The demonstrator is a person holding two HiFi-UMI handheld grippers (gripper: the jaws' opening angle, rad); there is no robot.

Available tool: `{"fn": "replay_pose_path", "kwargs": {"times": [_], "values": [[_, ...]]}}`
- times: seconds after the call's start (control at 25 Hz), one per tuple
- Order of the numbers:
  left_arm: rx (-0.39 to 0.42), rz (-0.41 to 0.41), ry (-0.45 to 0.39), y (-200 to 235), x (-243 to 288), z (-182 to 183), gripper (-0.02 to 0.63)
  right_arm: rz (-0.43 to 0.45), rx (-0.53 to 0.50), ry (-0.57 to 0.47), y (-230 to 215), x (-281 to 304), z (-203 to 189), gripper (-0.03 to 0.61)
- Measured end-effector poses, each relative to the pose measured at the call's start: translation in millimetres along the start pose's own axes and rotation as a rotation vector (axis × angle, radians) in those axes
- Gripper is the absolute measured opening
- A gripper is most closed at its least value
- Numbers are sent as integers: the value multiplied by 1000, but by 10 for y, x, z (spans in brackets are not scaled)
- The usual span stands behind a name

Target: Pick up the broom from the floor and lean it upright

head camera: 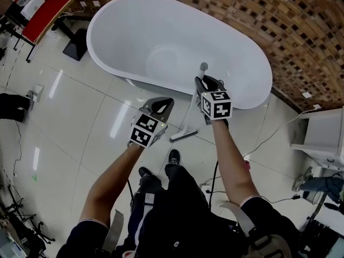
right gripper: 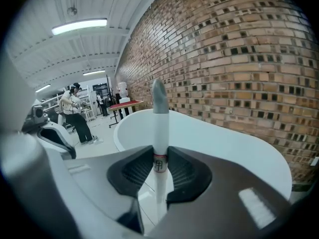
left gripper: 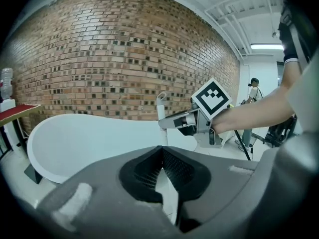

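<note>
The right gripper (right gripper: 159,167) is clenching its fingers (right gripper: 185,172) on the upright broom (right gripper: 159,126), its head down at the floor (head camera: 102,128) beside the bathtub (head camera: 242,63). The left gripper (left gripper: 162,156) is hanging closed and empty. Resting the handle gently on the tub rim before letting go looks wisest.

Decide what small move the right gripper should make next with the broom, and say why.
Probably ease the broom toward the bathtub and tip its handle against the rim. The right gripper is shut on the upright handle, the broom head hangs low near the floor, and the tub stands just beyond. The left gripper is shut and empty.
</note>
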State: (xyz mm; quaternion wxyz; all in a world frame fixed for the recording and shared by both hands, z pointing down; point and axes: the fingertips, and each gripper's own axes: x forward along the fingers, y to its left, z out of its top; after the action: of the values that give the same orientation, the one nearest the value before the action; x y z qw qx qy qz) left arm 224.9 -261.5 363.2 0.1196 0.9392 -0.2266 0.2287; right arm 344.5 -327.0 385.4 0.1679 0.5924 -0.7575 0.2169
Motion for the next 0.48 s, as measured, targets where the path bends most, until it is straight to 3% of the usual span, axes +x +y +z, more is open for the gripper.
{"fn": "replay_pose_path", "kwargs": {"times": [0.48], "values": [[-15,53,26,75,157,44,0,-3,5,11,-289,337,68,97]]}}
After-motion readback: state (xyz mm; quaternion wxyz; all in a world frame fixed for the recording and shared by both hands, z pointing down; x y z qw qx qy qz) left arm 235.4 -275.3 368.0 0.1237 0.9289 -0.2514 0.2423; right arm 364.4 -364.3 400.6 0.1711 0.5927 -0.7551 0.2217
